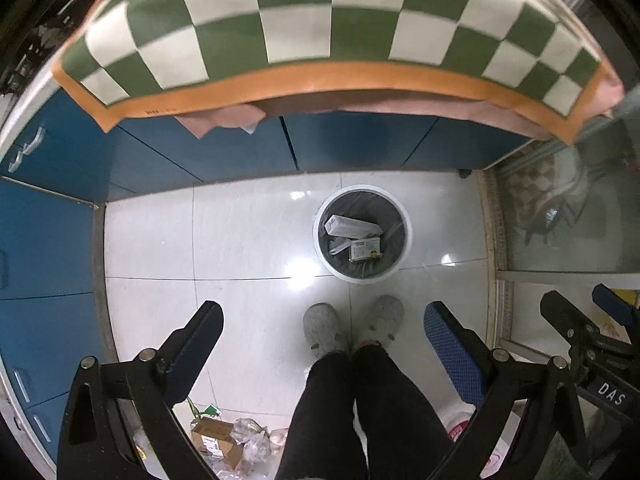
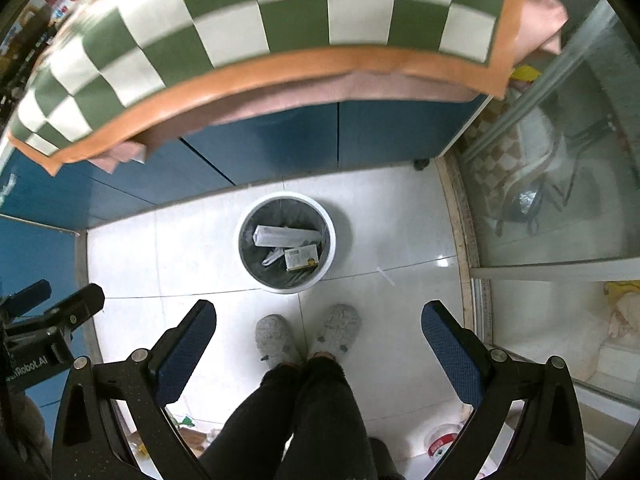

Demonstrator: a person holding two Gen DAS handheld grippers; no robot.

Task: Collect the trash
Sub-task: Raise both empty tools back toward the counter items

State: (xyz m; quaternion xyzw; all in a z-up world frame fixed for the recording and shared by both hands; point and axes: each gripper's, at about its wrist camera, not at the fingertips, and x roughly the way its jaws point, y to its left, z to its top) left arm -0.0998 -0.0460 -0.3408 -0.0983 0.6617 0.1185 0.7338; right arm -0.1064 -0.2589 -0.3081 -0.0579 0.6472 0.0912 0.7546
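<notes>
I read the scene from the cloth [image 1: 296, 28] down. The green-and-white checked cloth with its orange border drapes over the counter edge, hanging above the blue cabinets [image 1: 360, 144] — likely there just to cover the top. Below it the white tile floor [image 1: 248, 232] is open, and the bin [image 1: 362, 234] stands on it close to the cabinets, directly ahead of the person's slippers [image 1: 354, 326], so I judge it is set there as the drop point within easy reach.

The bin is lined with a grey bag and already holds 2 boxes [image 2: 286, 236] and some crumpled wrap. One box has a yellow-trimmed label, but the print is too small for me to read.

More trash [image 1: 228, 440] lies on the floor behind the feet on the left side — a brown carton, crinkled clear plastic and a green scrap. A thin white strip [image 2: 385, 276] lies just right of the bin.

My left gripper [image 1: 324, 340] is spread wide and holds nothing; my right gripper [image 2: 319, 336] is likewise wide apart and empty. Both point down at the floor, which suits scanning for the next piece.

Readable writing: "DAS" on the right gripper's body in the left view, and "Robot.AI", partly cut off, on the left gripper's body in the right view.
</notes>
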